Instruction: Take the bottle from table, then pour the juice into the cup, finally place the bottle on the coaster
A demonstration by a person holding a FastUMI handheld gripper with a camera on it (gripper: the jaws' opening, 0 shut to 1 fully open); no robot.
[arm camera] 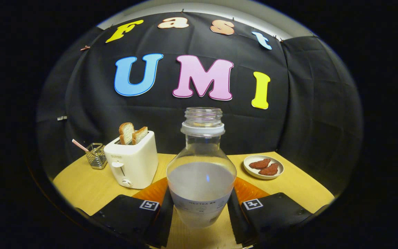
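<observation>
Both jaws clamp bottle (201, 180) upright, open mouth up, over orange coaster (250, 191)

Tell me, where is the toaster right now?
In the gripper view, the white toaster stands on the wooden table, beyond the tongs and left of the bottle, with a wire basket on its far side.

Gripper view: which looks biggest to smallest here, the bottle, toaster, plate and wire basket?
1. Bottle, between the tongs, closest to the camera, so this may flatter it.
2. Toaster.
3. Plate.
4. Wire basket; not far behind the plate.
</observation>
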